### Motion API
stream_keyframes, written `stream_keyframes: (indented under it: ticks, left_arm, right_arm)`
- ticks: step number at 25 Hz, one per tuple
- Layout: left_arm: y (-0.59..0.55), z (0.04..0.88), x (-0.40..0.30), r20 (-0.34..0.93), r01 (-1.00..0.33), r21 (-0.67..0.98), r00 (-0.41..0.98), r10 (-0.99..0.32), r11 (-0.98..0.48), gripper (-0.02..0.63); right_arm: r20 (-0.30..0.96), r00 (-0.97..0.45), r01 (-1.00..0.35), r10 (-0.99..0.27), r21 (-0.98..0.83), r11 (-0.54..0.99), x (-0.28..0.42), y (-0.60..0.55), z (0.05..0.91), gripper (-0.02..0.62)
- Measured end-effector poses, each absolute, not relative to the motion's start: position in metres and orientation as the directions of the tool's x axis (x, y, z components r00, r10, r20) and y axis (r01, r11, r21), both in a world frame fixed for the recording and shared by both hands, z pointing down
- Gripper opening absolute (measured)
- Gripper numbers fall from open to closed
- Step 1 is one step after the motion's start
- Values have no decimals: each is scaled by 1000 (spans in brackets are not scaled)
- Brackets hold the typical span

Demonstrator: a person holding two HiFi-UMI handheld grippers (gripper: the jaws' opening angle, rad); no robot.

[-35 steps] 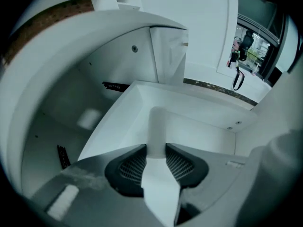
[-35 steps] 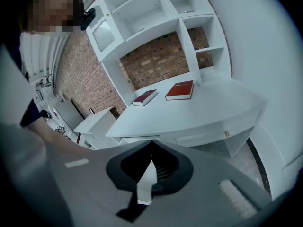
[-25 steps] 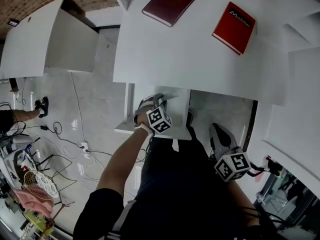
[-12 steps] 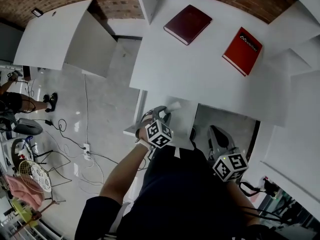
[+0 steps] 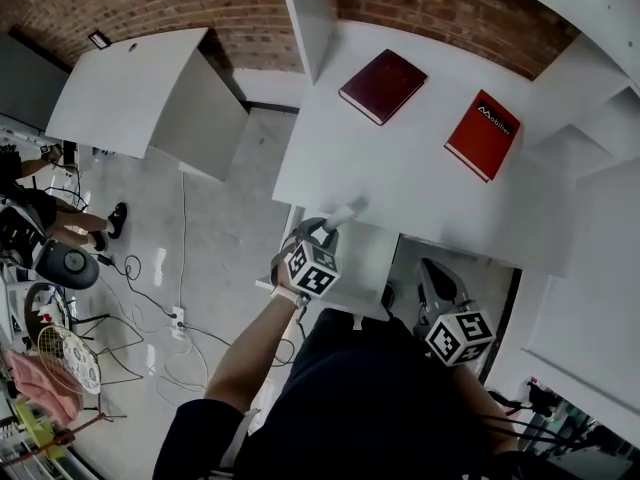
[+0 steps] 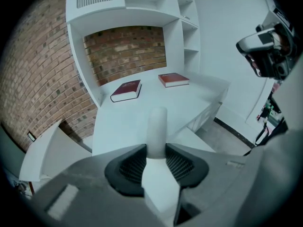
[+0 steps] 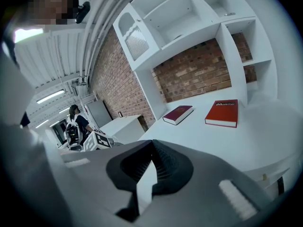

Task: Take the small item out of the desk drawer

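Left gripper (image 6: 155,148) is clamped on the small white cylinder (image 6: 157,124). Both pads press its lower end and the rest sticks out past the fingertips. From the head view the same gripper (image 5: 327,228) is off the desk's front edge, and the cylinder (image 5: 343,211) shows against that edge. The cylinder is held in the air, out of the drawer (image 5: 368,258), which stands pulled open just beside and below the gripper.

Right gripper (image 7: 152,144) has its jaws closed tip to tip with nothing between them. In the head view it (image 5: 430,268) sits to the right of the drawer, low and near the person's body, well apart from the cylinder.

The white desk (image 5: 400,183) carries two books lying flat and apart. A dark red book (image 5: 383,86) sits toward the brick wall (image 5: 430,8), and a red book (image 5: 483,135) is to its right. Both also show ahead of the left gripper, the dark red (image 6: 126,90) and the red (image 6: 173,79). White shelving (image 7: 189,18) rises over the desk.
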State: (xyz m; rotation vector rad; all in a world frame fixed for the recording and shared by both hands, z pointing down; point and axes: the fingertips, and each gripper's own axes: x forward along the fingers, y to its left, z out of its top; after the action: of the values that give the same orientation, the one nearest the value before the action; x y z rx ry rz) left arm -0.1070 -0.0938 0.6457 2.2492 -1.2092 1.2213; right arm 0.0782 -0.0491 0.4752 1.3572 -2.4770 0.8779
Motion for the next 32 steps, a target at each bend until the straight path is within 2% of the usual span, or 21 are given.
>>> stream_keyframes:
  ticks: [9,16,32]
  left_arm:
    - [-137,641,-123,817,-807,-109,260,-515,-581,137]
    - [-155,671,-131,873,-803,-84,226,-432,-589,137]
    - [-175,693,-124,910,-780,-115,166,-381,-615,140]
  right_arm:
    - [406,-485,-860,-775,-384,337,105,-50,455,3]
    - [409,-412,-888,-814,-382,257,134,-42,454,3]
    - [415,-339,-903,-844,-394,169,168,-30,460,3]
